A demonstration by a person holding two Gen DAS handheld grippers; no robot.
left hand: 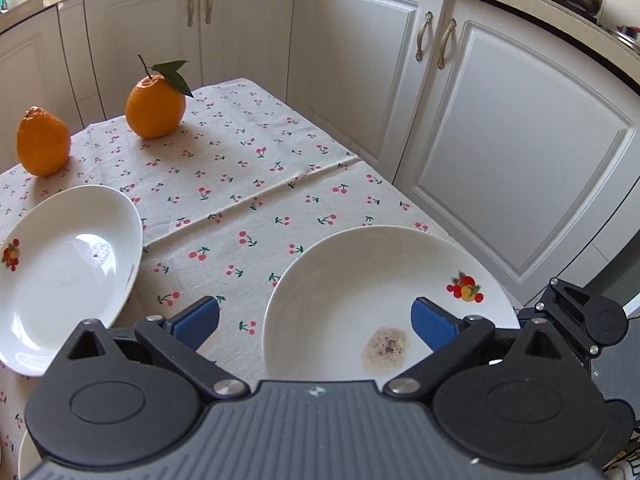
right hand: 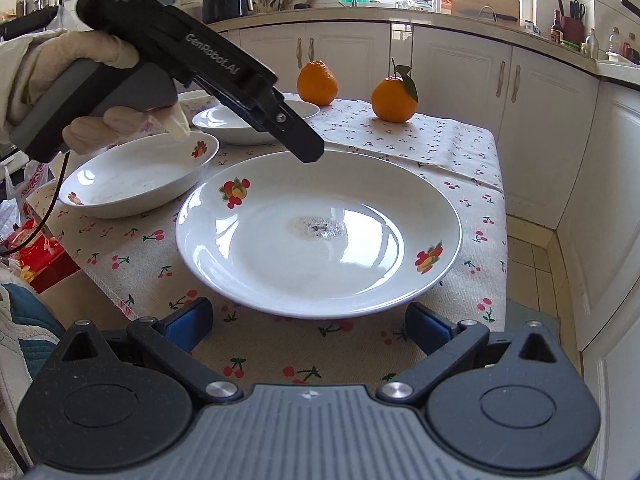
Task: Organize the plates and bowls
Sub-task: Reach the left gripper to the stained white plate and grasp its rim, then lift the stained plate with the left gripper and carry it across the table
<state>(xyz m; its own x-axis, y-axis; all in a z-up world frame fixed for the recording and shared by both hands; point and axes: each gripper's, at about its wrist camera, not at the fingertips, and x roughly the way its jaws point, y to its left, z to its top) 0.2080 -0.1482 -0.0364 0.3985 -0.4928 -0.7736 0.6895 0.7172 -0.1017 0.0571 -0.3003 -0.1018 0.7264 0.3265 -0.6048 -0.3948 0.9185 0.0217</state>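
A large white plate (right hand: 320, 240) with fruit prints and a brown stain lies at the near edge of the table; it also shows in the left wrist view (left hand: 360, 292). A white bowl (right hand: 140, 174) sits to its left and shows in the left wrist view (left hand: 64, 272). Another white dish (right hand: 240, 124) lies behind it. My right gripper (right hand: 310, 326) is open, just short of the plate's near rim. My left gripper (left hand: 316, 320) is open, hovering over the plate's left rim; its body (right hand: 192, 64) shows in the right wrist view.
Two oranges (right hand: 318, 82) (right hand: 394, 98) stand at the far side of the cherry-print tablecloth (right hand: 440, 140). White cabinets (left hand: 480, 120) run behind and to the right of the table. Bags (right hand: 36, 232) lie left of the table.
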